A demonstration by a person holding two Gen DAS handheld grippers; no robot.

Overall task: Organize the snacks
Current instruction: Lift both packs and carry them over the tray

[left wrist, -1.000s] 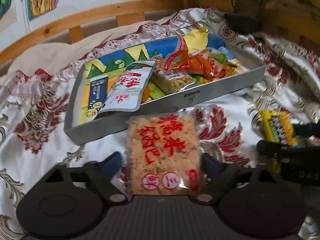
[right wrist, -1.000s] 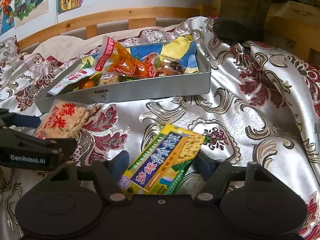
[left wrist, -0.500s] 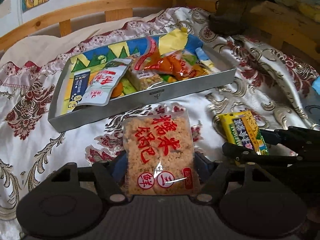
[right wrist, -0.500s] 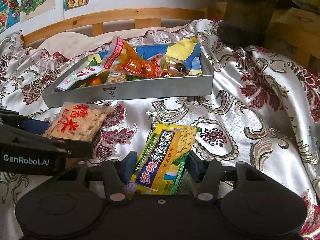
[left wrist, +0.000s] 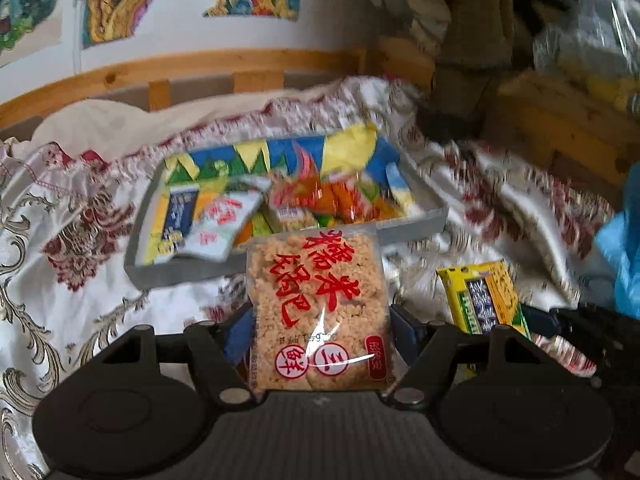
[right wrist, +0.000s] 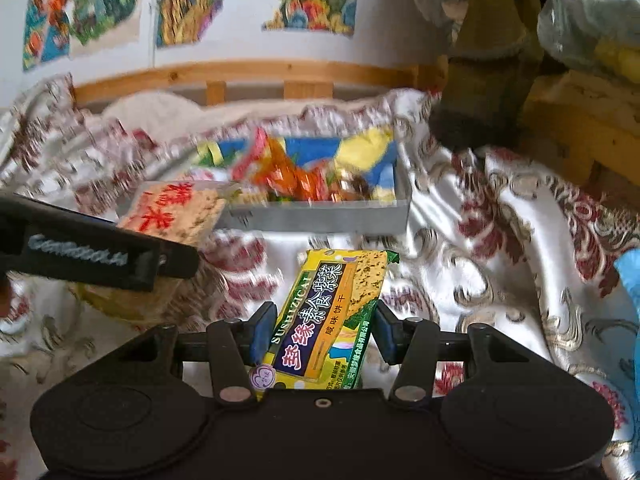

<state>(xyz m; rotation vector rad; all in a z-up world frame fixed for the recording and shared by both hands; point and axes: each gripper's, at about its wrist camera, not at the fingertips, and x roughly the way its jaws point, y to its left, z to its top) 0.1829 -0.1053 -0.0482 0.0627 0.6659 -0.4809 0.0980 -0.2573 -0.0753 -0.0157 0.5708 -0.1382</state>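
Tray behind both packets (apparently snack-filled).

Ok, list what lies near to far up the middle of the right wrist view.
right gripper shut on the yellow seaweed cracker packet → patterned satin bedspread → grey snack tray → wooden bed rail → wall pictures.

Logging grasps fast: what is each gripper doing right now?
Left gripper: shut on the rice cracker packet.
Right gripper: shut on the yellow biscuit packet.
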